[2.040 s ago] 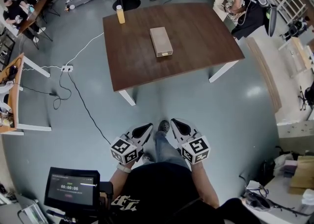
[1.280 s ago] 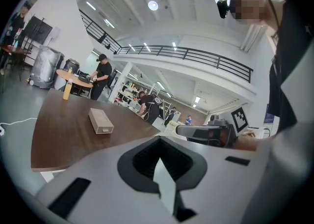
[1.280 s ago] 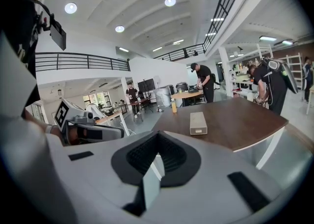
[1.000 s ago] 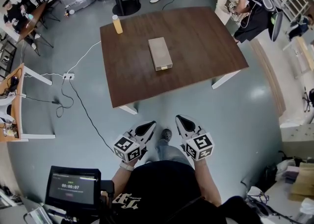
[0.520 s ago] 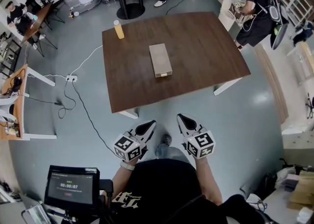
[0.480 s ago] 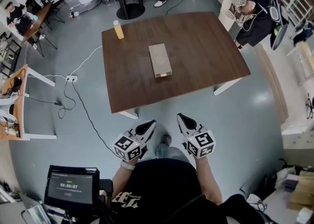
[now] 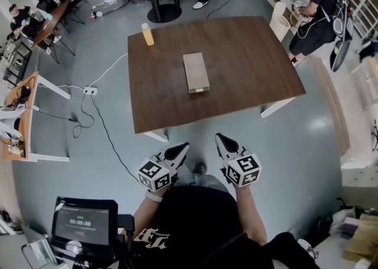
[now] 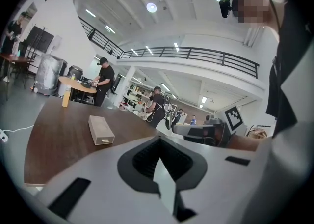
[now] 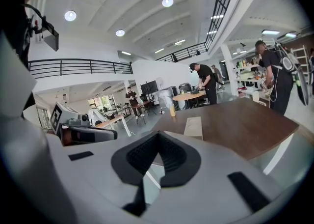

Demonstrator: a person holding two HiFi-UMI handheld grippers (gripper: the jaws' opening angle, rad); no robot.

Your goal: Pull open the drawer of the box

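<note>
Box (image 7: 196,72) centred on table (image 7: 254,55), drawer (image 7: 199,90) closed; short of table, left gripper (image 7: 183,145) and right gripper (image 7: 219,137) fingers pressed together, holding nothing.

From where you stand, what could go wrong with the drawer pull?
1. The box lies loose in the middle of the table. With nothing bracing it, a tug on the handle may drag the whole box instead of opening the drawer.
2. The handle is small. The left gripper and right gripper are both shut and short of the table, so a rushed reach could miss it.
</note>
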